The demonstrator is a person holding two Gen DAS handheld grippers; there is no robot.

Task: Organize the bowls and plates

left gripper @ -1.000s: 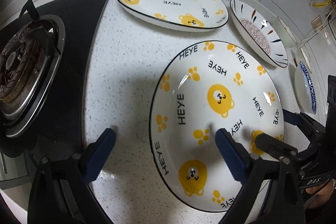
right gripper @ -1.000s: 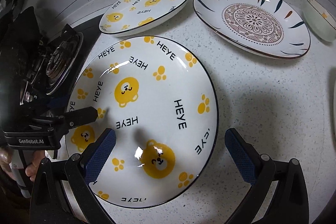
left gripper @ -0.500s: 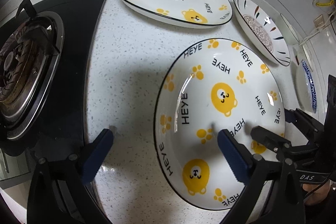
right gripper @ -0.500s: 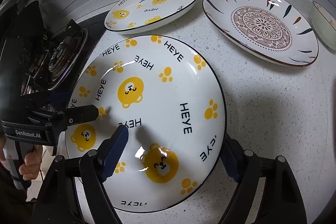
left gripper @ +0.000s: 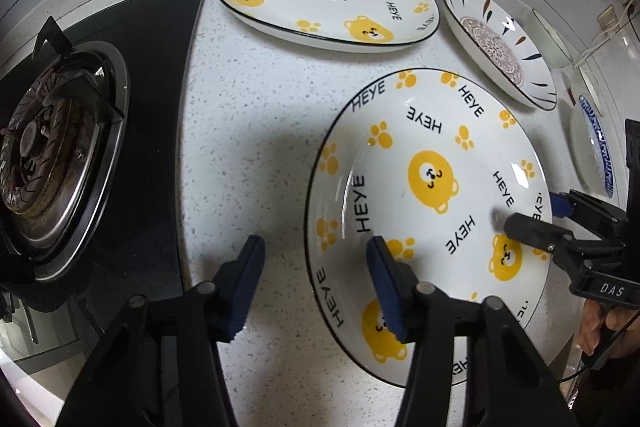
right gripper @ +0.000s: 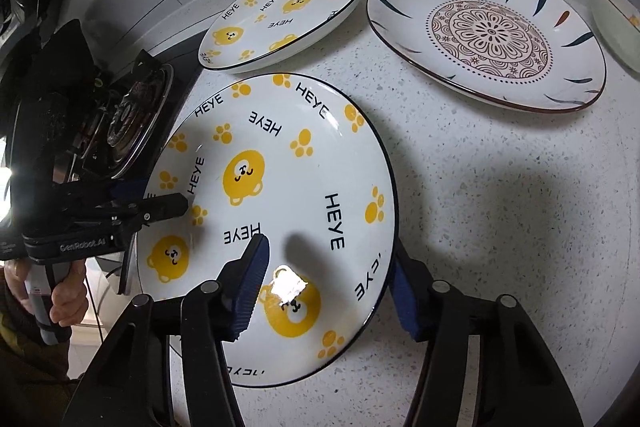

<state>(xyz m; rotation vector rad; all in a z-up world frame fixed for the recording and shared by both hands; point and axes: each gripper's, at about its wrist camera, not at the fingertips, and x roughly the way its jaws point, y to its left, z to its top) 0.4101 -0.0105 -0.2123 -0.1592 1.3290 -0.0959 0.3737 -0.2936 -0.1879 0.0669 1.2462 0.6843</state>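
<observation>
L gripper (left gripper: 316, 279) and R gripper (right gripper: 328, 279) fingers just been closing, each straddling near bear plate (left gripper: 424, 155) rim, can't tell if clamped; plate on table (left gripper: 248, 131).

Left gripper (left gripper: 316, 291) at seven o'clock, right gripper (right gripper: 328, 287) at five; jaws just narrowed, both pointed steeply down.

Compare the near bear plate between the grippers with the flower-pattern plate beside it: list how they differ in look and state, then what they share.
1. The near bear plate has yellow bears, paws and HEYE lettering; the flower-pattern plate has a brown flower centre with dashes around it.
2. The bear plate has the left gripper and the right gripper astride its rim; the flower plate sits untouched.
Both are white, round, dark-rimmed, on the speckled counter.
</observation>
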